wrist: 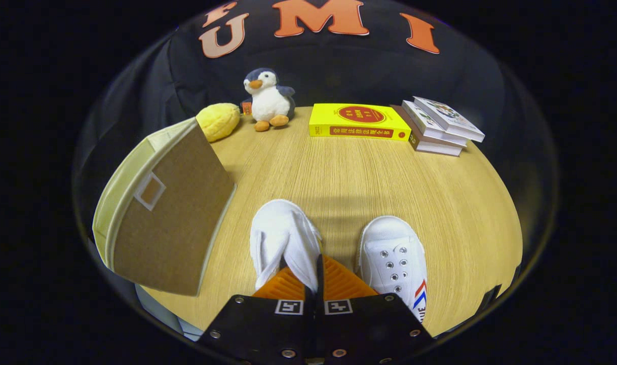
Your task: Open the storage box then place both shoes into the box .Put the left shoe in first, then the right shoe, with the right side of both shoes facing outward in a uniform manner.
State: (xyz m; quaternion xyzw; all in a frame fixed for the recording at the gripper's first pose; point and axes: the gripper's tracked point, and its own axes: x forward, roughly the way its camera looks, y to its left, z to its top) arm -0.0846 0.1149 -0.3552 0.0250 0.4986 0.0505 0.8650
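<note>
Two white canvas shoes are on the wooden table [349, 177]. The nearer-left shoe [280, 238] points away from me, and its rim is pinched between my fingers; my gripper [318, 263] is shut on it. The other shoe [392, 256] lies just right of my fingers, laceless eyelets up, with a red and blue stripe on its side. The storage box [161, 223], cream fabric with a brown panel facing me, stands left of the shoes and tilts outward. I cannot tell whether it is open.
Along the table's far edge stand a plush penguin [268, 99], a yellow plush [218, 120], a yellow book [358, 121] and a stack of books [440, 126]. Bare wood lies between these and the shoes.
</note>
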